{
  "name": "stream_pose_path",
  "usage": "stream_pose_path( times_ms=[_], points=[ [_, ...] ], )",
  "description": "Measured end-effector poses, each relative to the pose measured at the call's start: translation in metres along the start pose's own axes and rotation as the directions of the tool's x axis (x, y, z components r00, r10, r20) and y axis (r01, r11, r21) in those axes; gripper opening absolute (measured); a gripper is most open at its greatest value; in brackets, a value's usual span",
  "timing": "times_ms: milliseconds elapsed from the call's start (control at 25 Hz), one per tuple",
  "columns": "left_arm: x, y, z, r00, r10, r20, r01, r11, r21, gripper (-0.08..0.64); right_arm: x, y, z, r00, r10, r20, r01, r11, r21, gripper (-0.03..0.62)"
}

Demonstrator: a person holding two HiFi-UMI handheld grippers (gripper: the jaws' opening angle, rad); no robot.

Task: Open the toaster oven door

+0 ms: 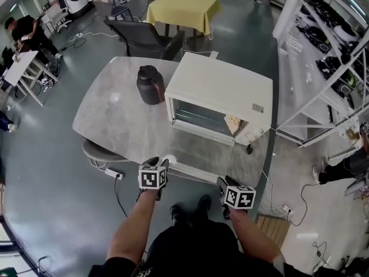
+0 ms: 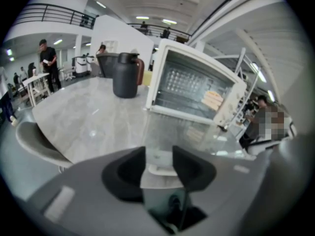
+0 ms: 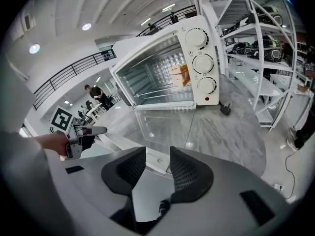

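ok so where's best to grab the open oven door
The white handle bar along the door's near edge, coming from the person's side. The door lies open and about flat, so the bar faces the person with room around it. The left tool is closed on its left end.

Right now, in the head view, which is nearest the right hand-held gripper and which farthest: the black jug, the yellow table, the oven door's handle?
1. Door handle, just left of the right hand-held gripper.
2. Black jug, on the grey table, beside the oven.
3. Yellow table, far across the floor.
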State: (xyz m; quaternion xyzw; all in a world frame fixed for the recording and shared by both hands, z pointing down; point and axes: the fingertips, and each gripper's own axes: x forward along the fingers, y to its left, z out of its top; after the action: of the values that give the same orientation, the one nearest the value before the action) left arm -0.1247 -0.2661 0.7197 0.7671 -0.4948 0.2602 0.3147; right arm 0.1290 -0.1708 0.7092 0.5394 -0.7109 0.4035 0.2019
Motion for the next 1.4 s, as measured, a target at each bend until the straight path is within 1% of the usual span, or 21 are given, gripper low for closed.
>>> stream_pose_path(
  times_ms=[160,320,400,520,640,760,880,1040,1080,1160,1240,1360,1400],
  points=[
    [0.005,0.002,-0.012,0.999,0.011,-0.039,-0.011,1.0,0.011,0.176,0.006,0.003,-0.007,1.0,0.011,-0.026,-0.011,1.0,0.007,0.143],
    [-0.001,-0.005,-0.014,0.998,-0.024,-0.049,0.024,1.0,-0.001,0.173,0.005,0.009,-0.009,0.999,0.018,-0.036,-0.017,1.0,0.011,0.143],
    [-0.008,-0.006,-0.01,0.999,-0.033,-0.03,0.033,0.999,0.003,0.173,0.005,0.013,-0.006,0.999,0.019,-0.026,-0.019,1.0,0.005,0.143],
    [-0.026,-0.006,0.005,0.999,-0.045,0.021,0.045,0.999,0.005,0.173,0.0,0.022,0.008,1.0,0.027,0.007,-0.027,1.0,-0.007,0.139],
    [-0.045,-0.006,0.017,0.996,-0.058,0.068,0.056,0.998,0.032,0.167,-0.006,0.031,0.022,0.998,0.04,0.041,-0.039,0.999,-0.02,0.137],
    [-0.065,0.0,0.034,0.989,-0.059,0.138,0.051,0.997,0.064,0.147,-0.01,0.044,0.036,0.995,0.051,0.082,-0.048,0.998,-0.043,0.133],
    [-0.093,0.007,0.056,0.973,-0.045,0.226,0.021,0.994,0.107,0.132,-0.019,0.06,0.051,0.989,0.072,0.125,-0.063,0.995,-0.073,0.124],
    [-0.131,0.01,0.073,0.95,-0.062,0.308,0.008,0.985,0.173,0.126,-0.037,0.085,0.068,0.978,0.112,0.173,-0.092,0.988,-0.122,0.12],
    [-0.141,0.011,0.077,0.943,-0.069,0.326,0.011,0.984,0.176,0.124,-0.042,0.093,0.073,0.975,0.124,0.185,-0.1,0.986,-0.133,0.118],
    [-0.16,0.012,0.086,0.928,-0.095,0.361,0.038,0.986,0.162,0.126,-0.05,0.109,0.082,0.968,0.145,0.205,-0.113,0.981,-0.159,0.113],
    [-0.177,0.01,0.095,0.909,-0.119,0.4,0.061,0.986,0.154,0.123,-0.057,0.121,0.092,0.959,0.167,0.229,-0.124,0.974,-0.188,0.107],
    [-0.202,0.002,0.101,0.885,-0.128,0.447,0.053,0.983,0.177,0.051,-0.07,0.135,0.105,0.943,0.204,0.264,-0.147,0.964,-0.219,0.092],
    [-0.209,-0.003,0.101,0.88,-0.139,0.454,0.063,0.982,0.177,0.042,-0.075,0.139,0.108,0.936,0.222,0.274,-0.16,0.96,-0.229,0.089]
  ],
)
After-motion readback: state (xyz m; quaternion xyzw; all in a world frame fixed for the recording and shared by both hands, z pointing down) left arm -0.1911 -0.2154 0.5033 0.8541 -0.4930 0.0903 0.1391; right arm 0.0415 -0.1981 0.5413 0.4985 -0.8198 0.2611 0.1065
